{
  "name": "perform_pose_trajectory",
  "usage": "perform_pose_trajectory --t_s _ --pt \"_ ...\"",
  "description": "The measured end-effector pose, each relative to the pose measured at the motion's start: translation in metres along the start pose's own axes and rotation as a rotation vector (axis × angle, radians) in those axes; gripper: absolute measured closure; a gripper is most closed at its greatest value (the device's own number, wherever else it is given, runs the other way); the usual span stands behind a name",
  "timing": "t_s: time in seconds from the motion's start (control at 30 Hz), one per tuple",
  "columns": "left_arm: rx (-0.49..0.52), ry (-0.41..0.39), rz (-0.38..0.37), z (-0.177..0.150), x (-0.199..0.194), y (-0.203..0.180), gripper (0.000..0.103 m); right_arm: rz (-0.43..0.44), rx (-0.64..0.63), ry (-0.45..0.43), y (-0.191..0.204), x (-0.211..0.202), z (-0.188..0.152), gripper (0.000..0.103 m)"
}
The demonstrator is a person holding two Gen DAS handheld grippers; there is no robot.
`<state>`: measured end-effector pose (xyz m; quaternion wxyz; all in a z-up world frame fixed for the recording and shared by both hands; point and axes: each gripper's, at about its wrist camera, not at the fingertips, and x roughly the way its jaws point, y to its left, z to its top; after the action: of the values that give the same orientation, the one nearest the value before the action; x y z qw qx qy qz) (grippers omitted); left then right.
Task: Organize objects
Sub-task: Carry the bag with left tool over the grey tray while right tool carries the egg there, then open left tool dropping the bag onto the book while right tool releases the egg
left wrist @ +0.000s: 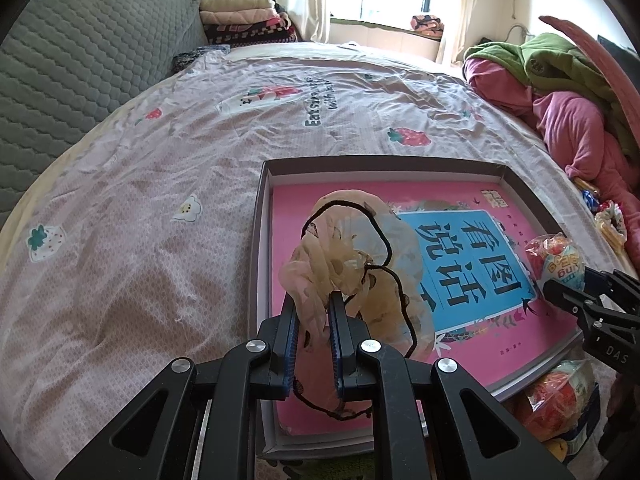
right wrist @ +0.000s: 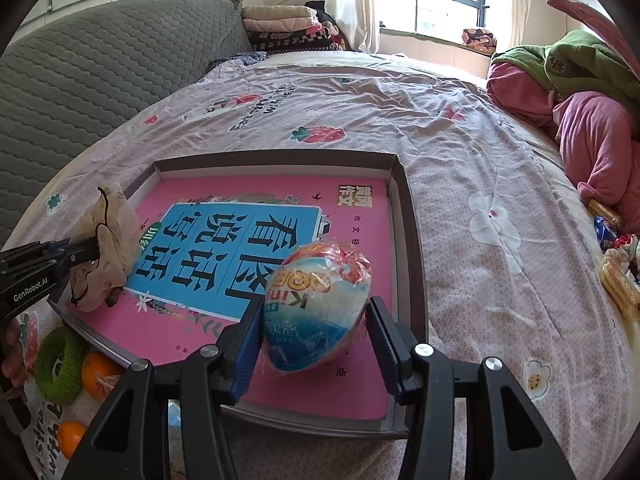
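Your left gripper has its jaws pinched on a sheer peach scrunchie with a black cord running through it; the fabric bunches up beyond the tips and hangs over the near-left part of the shallow box. From the right wrist view the same scrunchie sits at the box's left edge with your left gripper coming in from the left. Your right gripper has its jaws spread wide around a wrapped toy egg, blue and white below and orange-red on top under crinkled clear film; the left pad touches the wrap, while whether the right pad touches it I cannot tell. The egg is over the near-right part of the pink book that fills the floor of the shallow box, its blue panel carrying large black characters. The box lies on the bed, on a pale pink sheet printed with strawberries and flowers. Just near-left of the box, on the sheet, lie a green knitted ring and two oranges. Far right, a heap of pink and green clothing rests at the bed's edge, with wrapped snacks near it. Far left runs a grey quilted headboard.
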<state>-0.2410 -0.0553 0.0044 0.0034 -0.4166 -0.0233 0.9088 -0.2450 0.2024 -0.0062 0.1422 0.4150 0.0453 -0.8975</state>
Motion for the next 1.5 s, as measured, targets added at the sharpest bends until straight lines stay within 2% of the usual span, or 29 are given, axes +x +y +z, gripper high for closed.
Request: perform_pose_trajectory --t_s 0.4,0.83,1.0,1.13,1.23,1.37,1.5 --pt "-0.006 0.003 0.001 -0.001 0.001 0.001 0.087 -0.004 0.002 0.002 -0.001 -0.001 0.0 0.051" --pt "-0.021 0.002 0.006 -0.001 -0.001 0.006 0.078 -0.029 0.001 0.006 -0.003 -0.002 -0.001 0.051" --pt "-0.021 -0.007 0.001 0.0 -0.004 0.006 0.065 -0.047 -0.016 0.001 -0.001 -0.004 -0.002 0.05" --pt "-0.018 -0.023 -0.002 0.002 -0.009 0.006 0.059 -0.063 -0.027 -0.013 0.0 -0.008 -0.001 0.041" --pt "-0.017 -0.028 0.0 0.002 -0.011 0.005 0.058 -0.072 -0.031 -0.018 0.0 -0.009 -0.001 0.041" --pt "-0.023 -0.039 0.01 0.004 -0.015 0.007 0.047 -0.07 -0.026 -0.02 -0.001 -0.01 -0.001 0.041" --pt "-0.034 -0.04 0.01 0.004 -0.018 0.01 0.046 -0.069 -0.021 -0.027 -0.003 -0.014 0.0 0.041"
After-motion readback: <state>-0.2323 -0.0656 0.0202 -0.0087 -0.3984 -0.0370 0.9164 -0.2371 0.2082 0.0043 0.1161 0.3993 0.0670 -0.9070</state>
